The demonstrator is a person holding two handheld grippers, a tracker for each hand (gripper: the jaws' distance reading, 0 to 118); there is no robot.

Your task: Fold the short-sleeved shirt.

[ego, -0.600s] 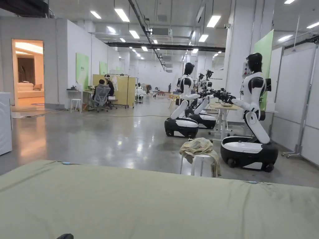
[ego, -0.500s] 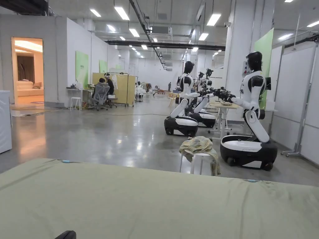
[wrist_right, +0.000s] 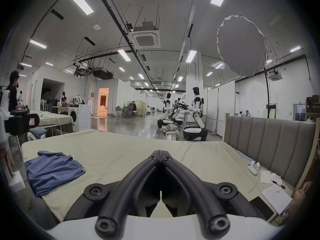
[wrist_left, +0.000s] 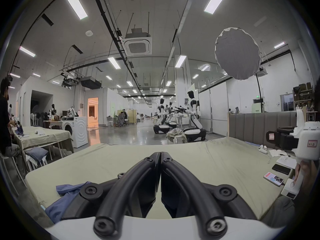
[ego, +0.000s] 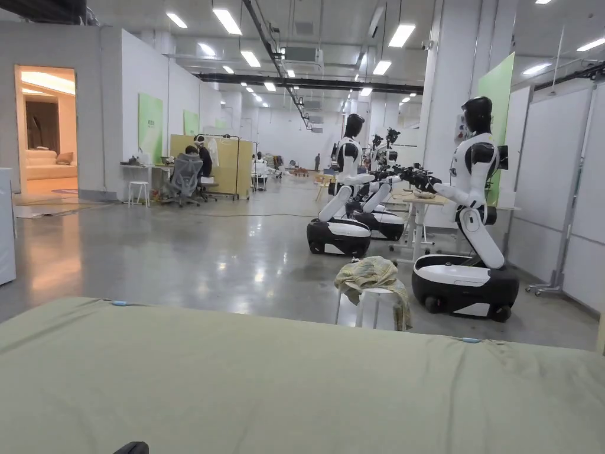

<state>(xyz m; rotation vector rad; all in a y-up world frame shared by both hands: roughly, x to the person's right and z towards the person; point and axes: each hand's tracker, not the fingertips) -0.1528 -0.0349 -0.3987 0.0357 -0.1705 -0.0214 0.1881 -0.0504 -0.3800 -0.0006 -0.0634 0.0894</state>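
Observation:
A blue short-sleeved shirt (wrist_right: 52,171) lies crumpled near the left edge of the olive-green bed (wrist_right: 121,150). In the left gripper view a part of the shirt (wrist_left: 69,191) shows behind the jaws at lower left. My left gripper (wrist_left: 161,154) is shut with nothing between its jaws, held above the bed. My right gripper (wrist_right: 161,152) is likewise shut and empty, to the right of the shirt. The right gripper's white body (wrist_left: 304,143) shows at the right edge of the left gripper view. In the head view the bed (ego: 295,384) spreads across the lower half.
A padded grey headboard (wrist_right: 270,145) stands along the bed's right side. Phones (wrist_left: 273,178), papers (wrist_right: 275,198), a pen and a white controller (wrist_right: 252,168) lie near it. A stool with cloth (ego: 375,289) and wheeled humanoid robots (ego: 467,236) stand beyond the bed. A person (wrist_left: 5,122) sits at the left.
The head camera has tilted and shifted slightly, so the room sits a little lower-left in the picture. Nothing on the bed has visibly moved.

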